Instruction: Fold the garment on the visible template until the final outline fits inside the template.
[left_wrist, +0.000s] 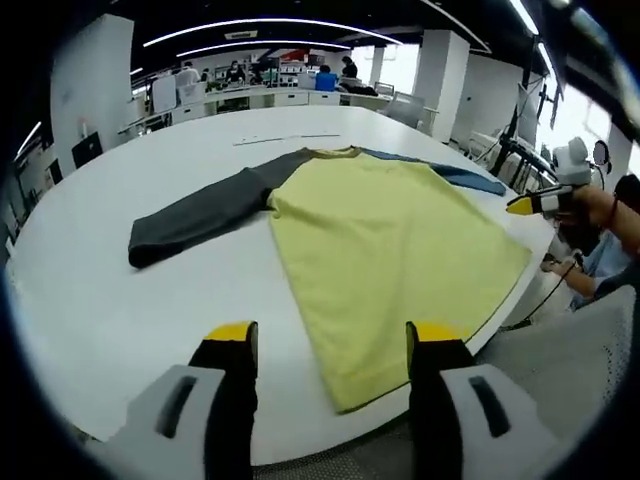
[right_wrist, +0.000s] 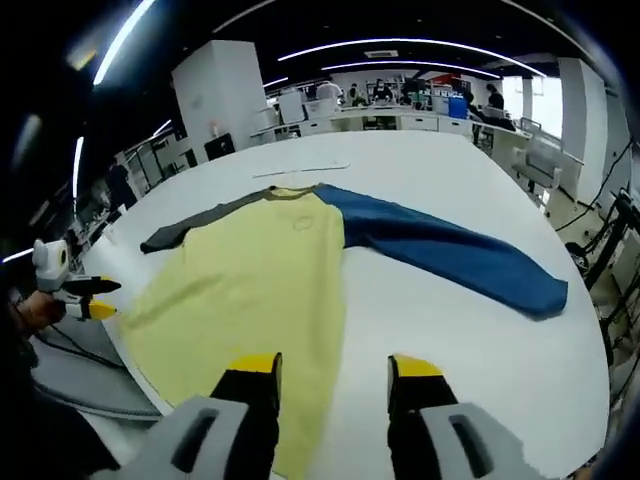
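A long-sleeved garment lies flat on a large white table; its body is yellow, one sleeve is dark grey and the other sleeve is blue; both sleeves are stretched outward, away from the body. In the right gripper view the blue sleeve runs across the table toward its far right edge, and the grey sleeve goes to the left. The hem of the garment reaches the near edge of the table; whether it hangs over the edge I cannot tell.

The left gripper hovers above the near edge, its jaws spread apart with nothing between them; the hem corner of the yellow body lies under the gap. The right gripper is also spread and holds nothing; it is over the table just beside the yellow hem.

Near the collar a thin pale strip lies on the table; no template outline can be made out. Desks and people are far behind.
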